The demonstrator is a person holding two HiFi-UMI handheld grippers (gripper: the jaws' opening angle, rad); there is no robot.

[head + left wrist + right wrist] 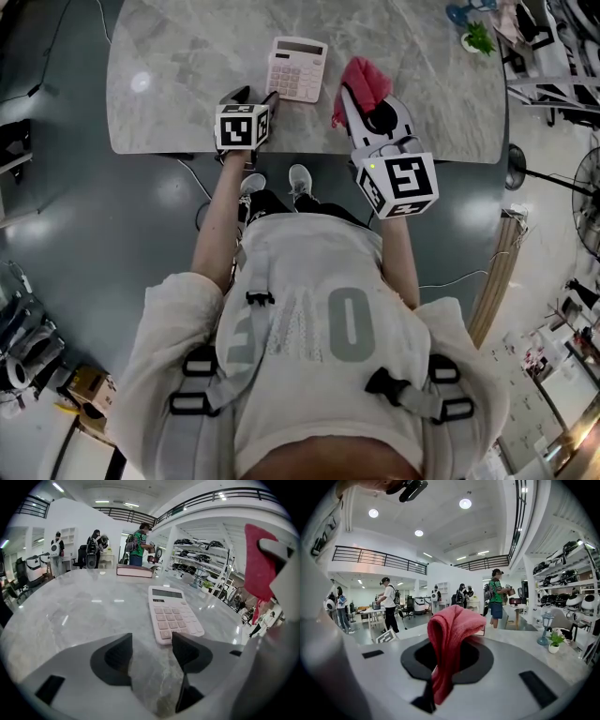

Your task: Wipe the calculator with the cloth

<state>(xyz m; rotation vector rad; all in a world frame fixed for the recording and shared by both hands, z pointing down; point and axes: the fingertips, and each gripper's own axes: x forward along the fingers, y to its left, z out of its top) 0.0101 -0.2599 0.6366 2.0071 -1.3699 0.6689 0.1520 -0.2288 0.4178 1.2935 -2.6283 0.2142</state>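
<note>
Right gripper (449,663) is clamped tight on the red cloth (452,630), which bunches above its jaws and trails down between them, held clear of the marble table (169,84). Left gripper (152,660) sits low, jaws parted, nothing between them. The pink calculator (174,613) lies flat just ahead of its right jaw, possibly touching.

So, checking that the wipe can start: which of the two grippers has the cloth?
The right gripper: its jaws are shut on the red cloth. The left gripper is open and empty, with the calculator just ahead.
</note>
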